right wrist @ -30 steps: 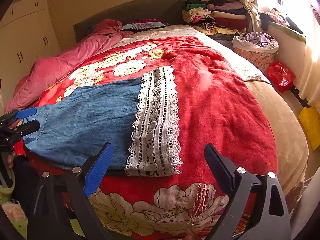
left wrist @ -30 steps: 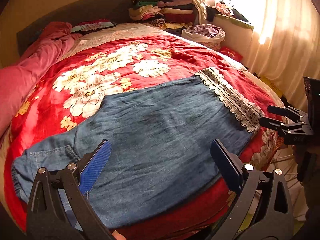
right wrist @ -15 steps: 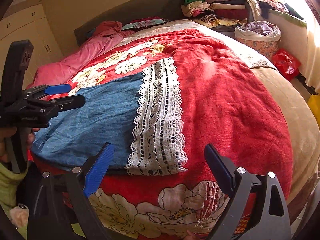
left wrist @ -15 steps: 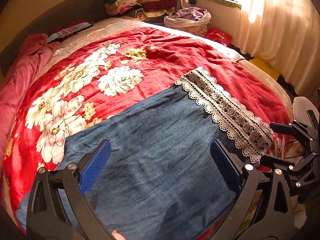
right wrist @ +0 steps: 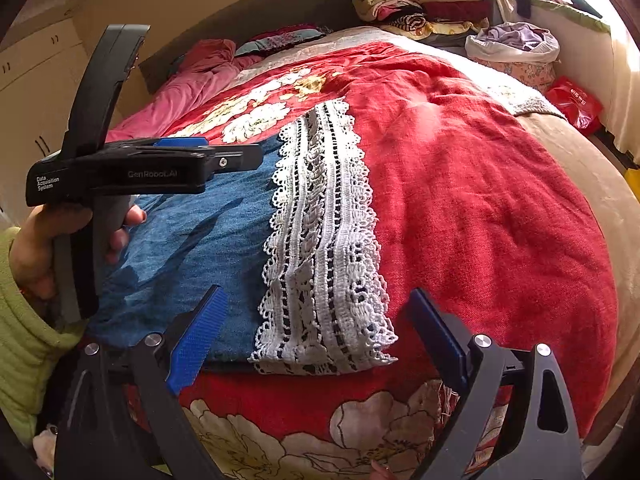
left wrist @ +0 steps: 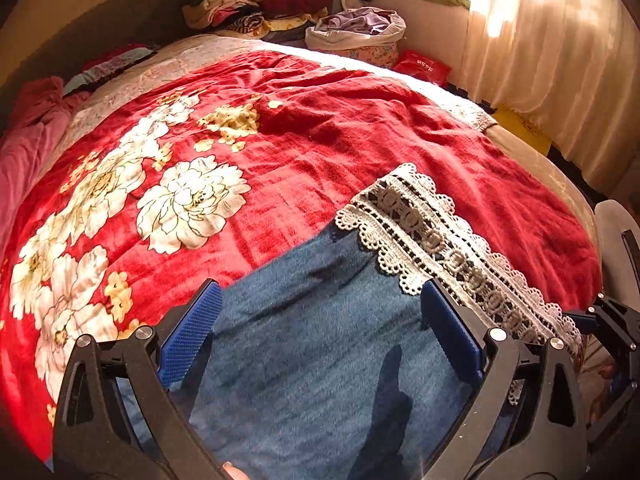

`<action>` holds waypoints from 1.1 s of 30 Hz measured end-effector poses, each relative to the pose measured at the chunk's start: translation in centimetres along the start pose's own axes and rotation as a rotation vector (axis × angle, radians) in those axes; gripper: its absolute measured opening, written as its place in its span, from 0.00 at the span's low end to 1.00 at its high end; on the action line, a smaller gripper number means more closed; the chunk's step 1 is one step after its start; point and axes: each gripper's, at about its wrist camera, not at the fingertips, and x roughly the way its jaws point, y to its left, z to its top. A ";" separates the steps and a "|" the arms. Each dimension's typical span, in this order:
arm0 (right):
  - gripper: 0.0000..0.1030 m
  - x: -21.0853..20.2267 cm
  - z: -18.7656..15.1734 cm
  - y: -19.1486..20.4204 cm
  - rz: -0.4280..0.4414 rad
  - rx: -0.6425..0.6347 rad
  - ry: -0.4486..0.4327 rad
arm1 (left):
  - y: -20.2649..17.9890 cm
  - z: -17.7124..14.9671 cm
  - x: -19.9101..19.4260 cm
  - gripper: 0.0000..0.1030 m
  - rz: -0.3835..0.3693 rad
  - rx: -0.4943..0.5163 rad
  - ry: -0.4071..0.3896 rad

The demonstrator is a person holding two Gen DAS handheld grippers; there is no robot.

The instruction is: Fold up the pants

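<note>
Slippage is the likely trouble: the denim pants (right wrist: pixel 192 248) lie flat on the plush red floral blanket (right wrist: pixel 480 208) near the bed's front edge, and a pinch that also catches the blanket, or only the loose white lace hem (right wrist: pixel 324 240), could drag the pants askew. The left claw (left wrist: pixel 320 336) hovers over the denim, spread wide and empty; the right claw (right wrist: pixel 320 344), equally wide, sits before the lace, gripping nothing.

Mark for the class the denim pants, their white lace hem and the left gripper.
denim pants (right wrist: pixel 192 240): right wrist view, mid blue fabric.
white lace hem (right wrist: pixel 324 240): right wrist view, middle of the band.
left gripper (left wrist: pixel 320 332): left wrist view, between its fingertips.
</note>
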 end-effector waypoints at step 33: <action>0.27 1.9 1.1 1.1 0.106 0.001 0.004 | 1.4 1.4 4.3 0.15 -0.308 -0.006 0.050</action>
